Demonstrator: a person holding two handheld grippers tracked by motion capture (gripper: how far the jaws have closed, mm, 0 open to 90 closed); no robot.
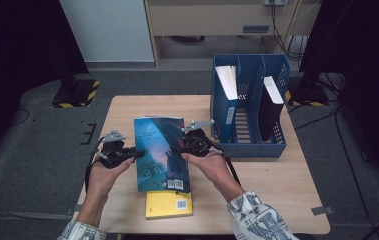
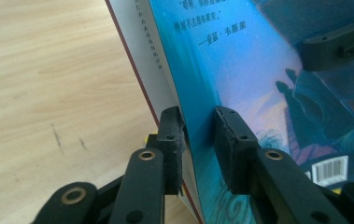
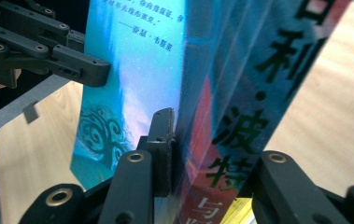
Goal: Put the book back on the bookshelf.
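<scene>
Wooden table [image 1: 277, 195], near front edge: L gripper [image 1: 136, 153] & R gripper [image 1: 179, 148] each clamped on blue book [image 1: 159, 150], above yellow book [image 1: 168, 204].

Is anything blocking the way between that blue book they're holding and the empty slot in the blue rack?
Nothing visible does. The blue book is clamped between the left gripper and right gripper, and the bare table leads to the file rack's empty middle slot.
</scene>
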